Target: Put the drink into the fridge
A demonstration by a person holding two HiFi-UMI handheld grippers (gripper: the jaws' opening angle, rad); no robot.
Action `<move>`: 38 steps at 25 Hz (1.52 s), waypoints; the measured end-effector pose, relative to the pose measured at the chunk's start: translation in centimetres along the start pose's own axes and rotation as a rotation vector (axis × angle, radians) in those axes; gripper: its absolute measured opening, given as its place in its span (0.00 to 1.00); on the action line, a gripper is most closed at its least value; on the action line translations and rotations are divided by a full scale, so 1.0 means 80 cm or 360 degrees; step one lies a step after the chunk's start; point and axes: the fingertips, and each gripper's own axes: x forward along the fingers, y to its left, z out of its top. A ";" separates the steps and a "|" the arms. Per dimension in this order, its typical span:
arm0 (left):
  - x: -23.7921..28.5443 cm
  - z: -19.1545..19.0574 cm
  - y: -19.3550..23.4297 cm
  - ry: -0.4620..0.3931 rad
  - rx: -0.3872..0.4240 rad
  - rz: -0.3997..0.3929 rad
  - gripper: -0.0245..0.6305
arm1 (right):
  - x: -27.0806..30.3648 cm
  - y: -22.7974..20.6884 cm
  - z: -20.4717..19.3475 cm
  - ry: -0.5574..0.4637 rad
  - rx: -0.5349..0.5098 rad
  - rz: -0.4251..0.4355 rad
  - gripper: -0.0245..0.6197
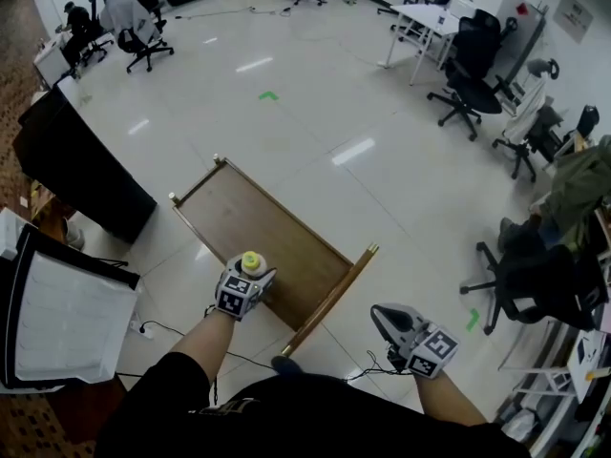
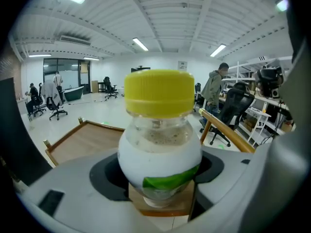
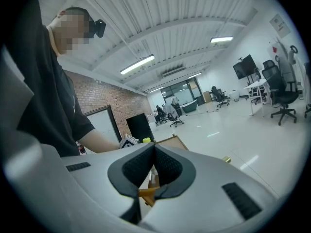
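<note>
Left gripper (image 1: pixel 251 273) fingers pinching yellow-capped clear plastic drink bottle (image 2: pixel 159 140) between them — rounded body possibly slipping out during lifting; right gripper (image 1: pixel 379 313) fingers pressing together, empty.

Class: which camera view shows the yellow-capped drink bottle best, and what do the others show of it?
The left gripper view: the drink bottle fills the frame, with yellow cap, clear neck and white-and-green label plain. The head view shows only the cap, small, from above. The right gripper view shows a tiny yellow speck.
</note>
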 end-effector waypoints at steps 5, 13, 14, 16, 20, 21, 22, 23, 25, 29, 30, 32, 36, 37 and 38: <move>-0.065 0.034 -0.028 -0.0080 0.0054 -0.0030 0.54 | 0.042 0.015 0.017 -0.0006 -0.0047 0.0154 0.02; -0.218 0.045 -0.024 -0.0133 -0.0026 0.0120 0.54 | 0.129 0.097 0.033 0.0041 -0.0122 0.0479 0.02; -0.240 0.042 -0.018 -0.0139 -0.0045 0.0151 0.54 | 0.142 0.112 0.035 0.0052 -0.0130 0.0530 0.02; -0.283 0.035 -0.010 -0.0171 -0.0057 0.0212 0.54 | 0.165 0.149 0.040 0.0059 -0.0141 0.0639 0.02; -0.372 0.017 -0.005 -0.0198 -0.0081 0.0317 0.54 | 0.198 0.220 0.045 0.0064 -0.0194 0.0801 0.02; -0.394 0.012 -0.005 -0.0189 -0.0089 0.0340 0.54 | 0.205 0.237 0.045 0.0069 -0.0207 0.0837 0.02; -0.415 0.006 -0.004 -0.0187 -0.0093 0.0367 0.54 | 0.213 0.255 0.044 0.0080 -0.0220 0.0874 0.02; -0.436 0.000 -0.002 -0.0189 -0.0094 0.0395 0.54 | 0.220 0.274 0.043 0.0092 -0.0236 0.0914 0.02; -0.480 -0.014 0.001 -0.0199 -0.0105 0.0454 0.54 | 0.235 0.315 0.040 0.0111 -0.0274 0.0998 0.02; -0.569 -0.050 0.004 -0.0225 -0.0174 0.0569 0.54 | 0.262 0.404 0.032 0.0144 -0.0342 0.1157 0.02; -0.589 -0.061 0.004 -0.0229 -0.0195 0.0597 0.54 | 0.270 0.426 0.029 0.0151 -0.0358 0.1196 0.02; -0.627 -0.084 0.003 -0.0238 -0.0228 0.0644 0.54 | 0.281 0.470 0.020 0.0165 -0.0380 0.1266 0.02; -0.694 -0.123 -0.005 -0.0269 -0.0287 0.0720 0.54 | 0.291 0.544 0.002 0.0189 -0.0413 0.1376 0.02; -0.712 -0.133 -0.006 -0.0279 -0.0311 0.0741 0.54 | 0.293 0.562 -0.002 0.0199 -0.0419 0.1401 0.02; -0.730 -0.145 -0.006 -0.0290 -0.0340 0.0760 0.54 | 0.295 0.580 -0.007 0.0211 -0.0426 0.1424 0.02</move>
